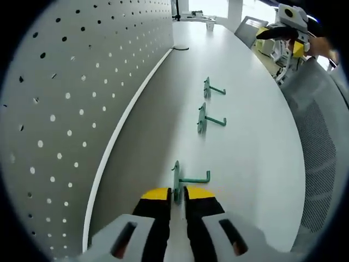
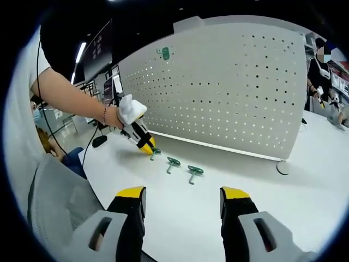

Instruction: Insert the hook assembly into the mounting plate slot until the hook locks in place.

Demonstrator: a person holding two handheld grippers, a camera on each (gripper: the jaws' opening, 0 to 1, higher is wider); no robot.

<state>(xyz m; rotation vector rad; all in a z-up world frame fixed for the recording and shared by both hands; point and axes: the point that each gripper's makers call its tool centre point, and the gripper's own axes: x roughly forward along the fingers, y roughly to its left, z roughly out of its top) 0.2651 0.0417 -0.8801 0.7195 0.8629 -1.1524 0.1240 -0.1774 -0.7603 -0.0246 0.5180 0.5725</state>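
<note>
Progress: early stage. One green hook already hangs on the pegboard (image 2: 229,93), high at about 10 o'clock in the right gripper view (image 2: 164,53). Three more lie on the white table (image 1: 256,142); none of these is inserted yet.

Left gripper (image 1: 178,194): jaws nearly closed around the backplate of the nearest hook (image 1: 188,179), low centre in the left gripper view. Whether they are clamped or only touching I cannot tell; the hook appears to rest on the table. In the right gripper view the same gripper sits at 9 o'clock, tips down on that hook.

Other two hooks, middle hook (image 1: 206,120) and far hook (image 1: 210,89), lie in a row toward 12 o'clock, apart from each other.

Right gripper (image 2: 182,197): jaws wide apart, holding nothing, above the table, well back from the hooks.

Remaining: lift, carry to the pegboard, seat until locked.

Containers: none seen.
</note>
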